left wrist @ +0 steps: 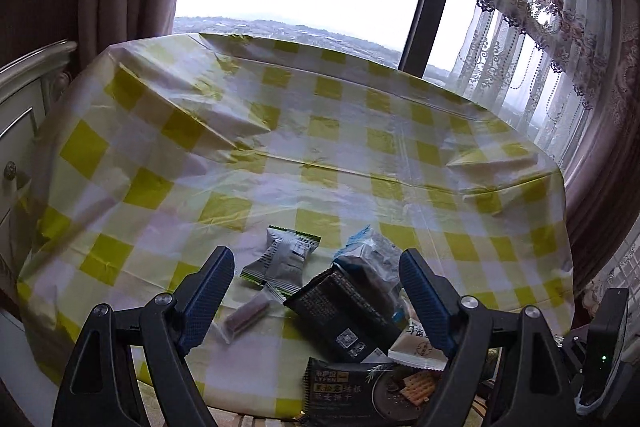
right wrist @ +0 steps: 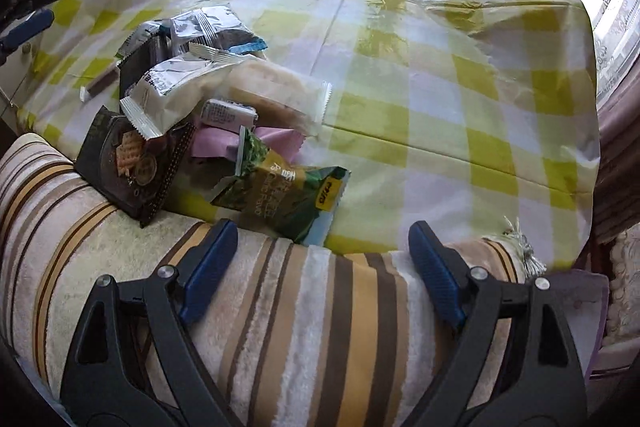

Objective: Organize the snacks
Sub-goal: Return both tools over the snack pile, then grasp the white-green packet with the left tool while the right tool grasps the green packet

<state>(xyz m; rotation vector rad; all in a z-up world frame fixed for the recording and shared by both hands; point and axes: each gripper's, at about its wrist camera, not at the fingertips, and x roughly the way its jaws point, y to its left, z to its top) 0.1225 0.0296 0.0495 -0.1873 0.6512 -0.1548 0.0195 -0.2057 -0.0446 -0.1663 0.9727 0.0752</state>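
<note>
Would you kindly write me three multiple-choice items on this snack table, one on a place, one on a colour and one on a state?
1. Where does the green snack bag lie?
A. at the table's near edge, by the striped cushion
B. at the far edge by the window
C. on the floor

2. What colours is the checked tablecloth?
A. red and black
B. yellow-green and white
C. plain blue

3. How does the right gripper stand?
A. shut on a packet
B. shut on nothing
C. open, with nothing held

Answers:
1 A, the bag sits at the cloth's near edge, beside the cushion.
2 B, the squares alternate those colours.
3 C, its blue fingers stand wide apart over the cushion.
</note>
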